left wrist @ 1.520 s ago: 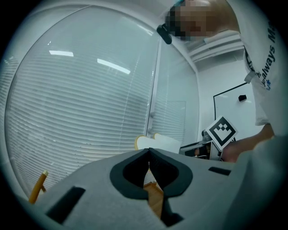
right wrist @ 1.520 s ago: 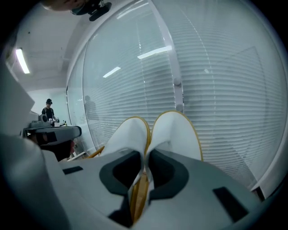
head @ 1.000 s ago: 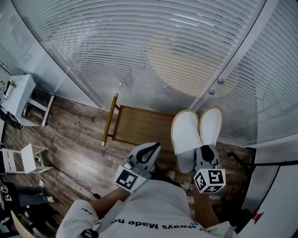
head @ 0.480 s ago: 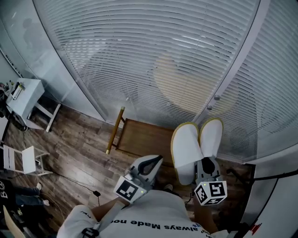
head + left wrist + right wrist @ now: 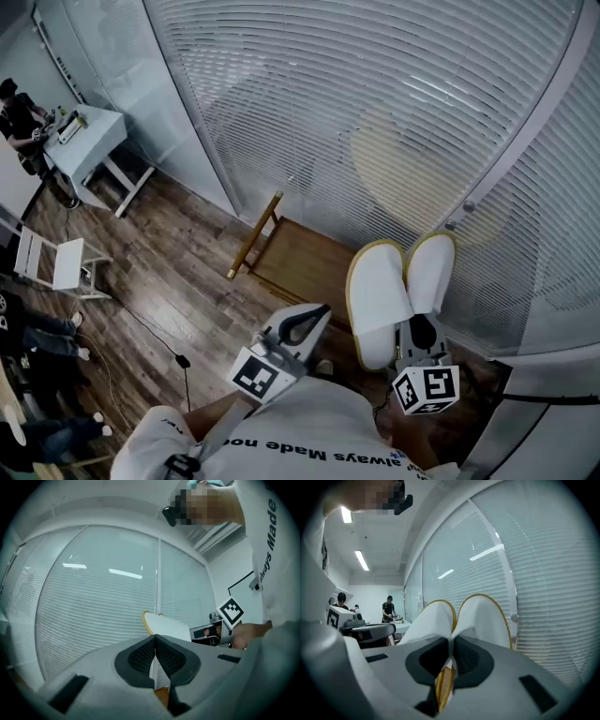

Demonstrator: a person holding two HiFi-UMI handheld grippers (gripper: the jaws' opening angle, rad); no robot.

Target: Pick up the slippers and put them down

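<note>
Two white slippers with yellow trim, one [image 5: 379, 292] beside the other [image 5: 432, 272], hang in the air side by side, toes pointing away from me toward the blinds. My right gripper [image 5: 417, 330] is shut on their heel ends. In the right gripper view the slippers [image 5: 480, 616] fan out above the pinching jaws [image 5: 451, 660]. My left gripper [image 5: 309, 321] floats to the left of them, shut with nothing between its pads [image 5: 155, 654]. The left gripper view shows a slipper [image 5: 171, 629] off to the right, apart from that gripper.
A low wooden rack [image 5: 305, 265] stands on the plank floor below the grippers, against a glass wall with blinds [image 5: 375, 112]. A white table [image 5: 92, 141] with a person at it, a white chair [image 5: 56, 267] and a floor cable [image 5: 155, 333] are at the left.
The right gripper has risen a little with both slippers still in it. The left gripper rose slightly too. The head view has swung, sliding the rack and floor furniture across the picture.
</note>
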